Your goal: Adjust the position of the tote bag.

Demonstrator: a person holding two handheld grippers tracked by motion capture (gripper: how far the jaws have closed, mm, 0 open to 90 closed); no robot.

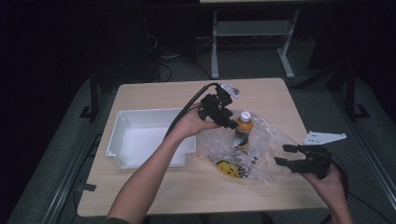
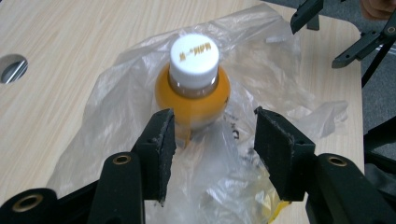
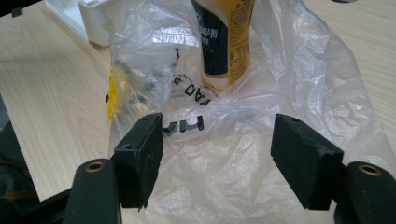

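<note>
An orange drink bottle (image 1: pixel 244 127) with a white cap (image 2: pixel 194 53) stands upright inside a crumpled clear plastic bag (image 1: pixel 264 156) on the wooden table. My left gripper (image 1: pixel 229 122) hovers just above and left of the bottle. In the left gripper view its jaws (image 2: pixel 215 154) stand open, a little short of the bottle (image 2: pixel 194 93), with loose bag film below them. My right gripper (image 1: pixel 282 155) is at the bag's right edge, open, aimed at the bag (image 3: pixel 233 154) and the bottle's label (image 3: pixel 224 42). Nothing is pinched by either.
A white plastic tray (image 1: pixel 122 119) sits left of the bag, its corner (image 3: pixel 91 18) near the bag. The bag carries black print and a yellow patch (image 1: pixel 226 169). The table's right edge (image 1: pixel 303 140) runs close to my right hand. A cable hole (image 2: pixel 13 67) is in the tabletop.
</note>
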